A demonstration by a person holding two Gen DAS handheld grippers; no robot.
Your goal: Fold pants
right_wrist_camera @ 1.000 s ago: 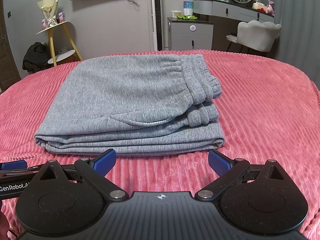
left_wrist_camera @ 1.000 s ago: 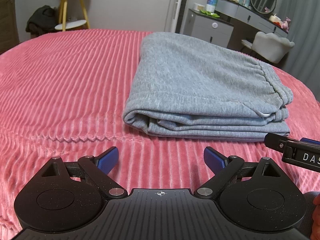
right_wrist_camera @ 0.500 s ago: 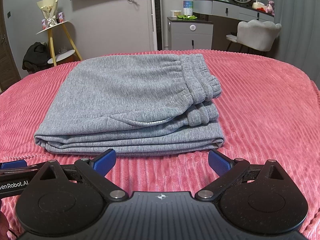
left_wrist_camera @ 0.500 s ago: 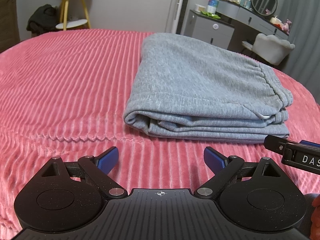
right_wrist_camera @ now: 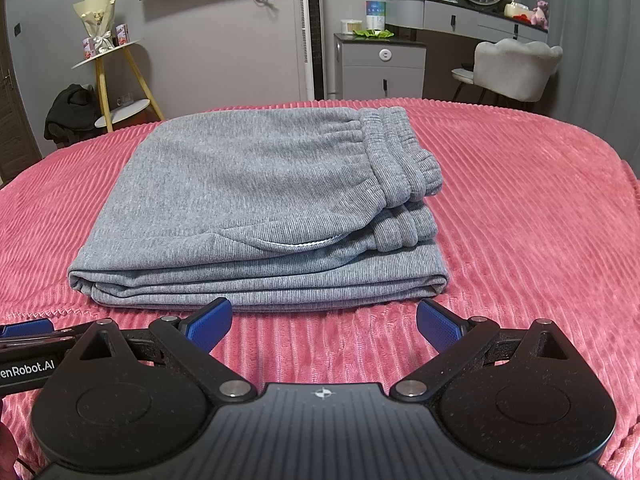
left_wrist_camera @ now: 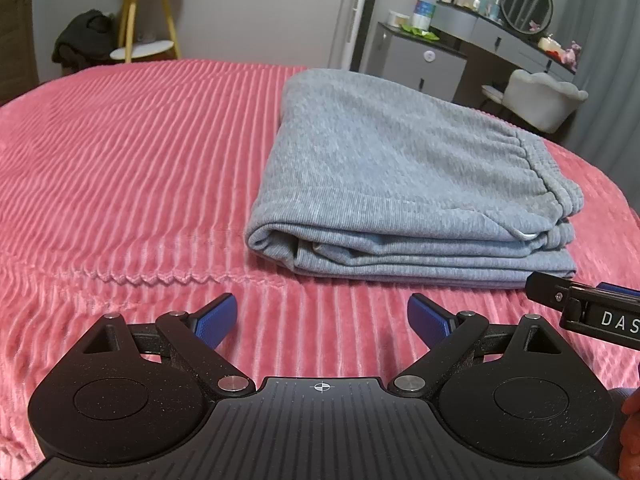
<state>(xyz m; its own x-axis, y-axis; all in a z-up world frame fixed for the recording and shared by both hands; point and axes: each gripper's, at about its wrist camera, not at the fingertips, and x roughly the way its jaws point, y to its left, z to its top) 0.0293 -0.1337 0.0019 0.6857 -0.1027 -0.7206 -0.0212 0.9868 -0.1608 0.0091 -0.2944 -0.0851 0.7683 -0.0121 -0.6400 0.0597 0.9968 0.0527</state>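
The pants (right_wrist_camera: pixel 256 216) are found lying on the pink blanket (left_wrist_camera: pixel 120 160), stacked in several even layers, waistband to the right in the right wrist view. The left gripper (left_wrist_camera: pixel 320 320) and right gripper (right_wrist_camera: pixel 324 322) are held just short of the near edge, fingers spread, nothing grasped, cloth untouched. Folding is judged complete or nearly so. If anything is called for next, it is withdrawal, or a light squaring of the stack.
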